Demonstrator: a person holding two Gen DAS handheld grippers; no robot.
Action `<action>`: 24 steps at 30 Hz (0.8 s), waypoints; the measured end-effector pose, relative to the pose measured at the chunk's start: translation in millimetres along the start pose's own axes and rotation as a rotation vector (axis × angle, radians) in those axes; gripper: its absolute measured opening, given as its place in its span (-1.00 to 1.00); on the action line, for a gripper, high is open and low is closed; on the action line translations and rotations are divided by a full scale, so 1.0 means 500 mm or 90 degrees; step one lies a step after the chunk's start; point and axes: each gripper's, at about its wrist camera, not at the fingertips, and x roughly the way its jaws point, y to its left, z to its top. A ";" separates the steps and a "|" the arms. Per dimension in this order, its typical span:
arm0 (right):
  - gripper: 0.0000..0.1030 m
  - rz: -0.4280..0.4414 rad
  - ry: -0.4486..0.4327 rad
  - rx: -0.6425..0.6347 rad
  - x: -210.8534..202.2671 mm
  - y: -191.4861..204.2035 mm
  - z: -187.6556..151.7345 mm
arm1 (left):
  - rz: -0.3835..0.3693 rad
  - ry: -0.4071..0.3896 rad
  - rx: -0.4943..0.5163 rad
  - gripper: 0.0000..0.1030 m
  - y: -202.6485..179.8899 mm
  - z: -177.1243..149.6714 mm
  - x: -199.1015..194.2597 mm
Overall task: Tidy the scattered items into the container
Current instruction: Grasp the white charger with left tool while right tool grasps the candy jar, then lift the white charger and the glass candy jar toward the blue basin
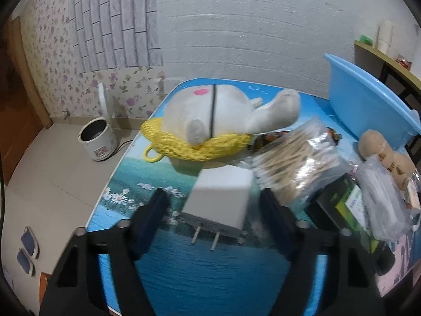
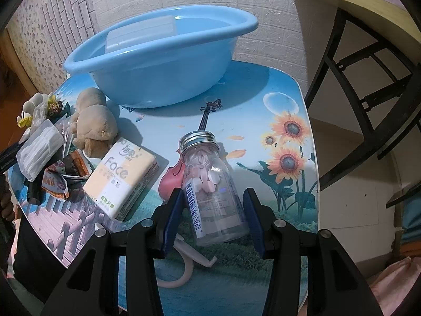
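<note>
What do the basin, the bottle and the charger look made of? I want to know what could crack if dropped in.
Basin: glossy blue plastic, judging by its moulded rolled rim and soft sheen.
Bottle: clear, glass or hard plastic, I cannot tell; threaded silver cap looks like metal.
Charger: matte white plastic body, two bare metal prongs.

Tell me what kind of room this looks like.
Probably a room in someone's home: floral wallpaper, a rice cooker on the tiled floor, and a picture-printed table cluttered with toys, tissues and a blue basin.
</note>
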 end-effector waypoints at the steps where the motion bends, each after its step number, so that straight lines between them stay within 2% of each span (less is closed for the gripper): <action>1: -0.18 0.001 0.001 0.000 -0.001 0.002 0.001 | -0.007 -0.002 0.005 -0.05 -0.005 -0.001 -0.003; 3: -0.18 0.004 0.004 0.002 -0.002 0.003 0.002 | -0.018 -0.002 0.012 -0.22 -0.012 -0.003 -0.006; 19: -0.26 0.012 -0.007 -0.006 -0.019 0.024 -0.008 | -0.027 -0.005 -0.014 -0.23 0.001 -0.002 -0.027; 24: -0.26 0.012 -0.002 -0.002 -0.002 0.012 -0.006 | -0.028 -0.004 -0.013 -0.23 0.002 -0.002 -0.027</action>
